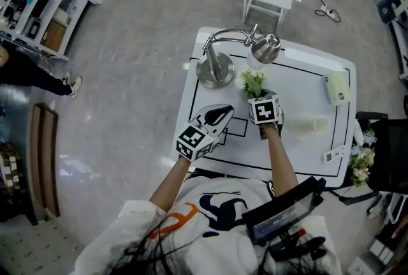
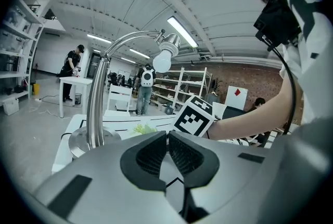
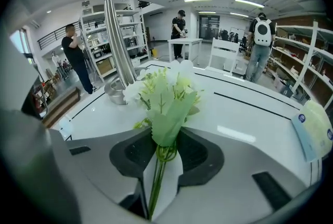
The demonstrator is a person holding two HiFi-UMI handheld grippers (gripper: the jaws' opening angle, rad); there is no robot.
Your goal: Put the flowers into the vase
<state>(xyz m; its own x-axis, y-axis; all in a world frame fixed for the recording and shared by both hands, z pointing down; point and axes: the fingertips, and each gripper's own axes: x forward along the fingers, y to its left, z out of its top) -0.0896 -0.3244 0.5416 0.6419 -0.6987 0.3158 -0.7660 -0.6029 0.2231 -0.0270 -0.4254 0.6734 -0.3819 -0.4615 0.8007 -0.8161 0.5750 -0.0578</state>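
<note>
My left gripper (image 2: 167,137) is pressed together on nothing and hangs low over the near left of the worktop (image 1: 299,85), short of the lamp (image 1: 215,68). Its marker cube carries only a black-and-white square pattern, no writing.

Right of the lamp base, my right gripper (image 3: 165,147) tilts down at the worktop, clamped on the flowers (image 3: 167,95). The pads meet the thin green stems just under the leaf collar, and the stems run back between the jaws. I judge the sprig light, soft and springy. The stems would bend or slip if squeezed high up, so that bundled point is the place to hold.

Further right stands a pale translucent cup (image 1: 317,122), which I take for the vase, well apart from the flowers. Beyond it lies a pale packet (image 1: 337,89) with a blue round label, too small to read.
</note>
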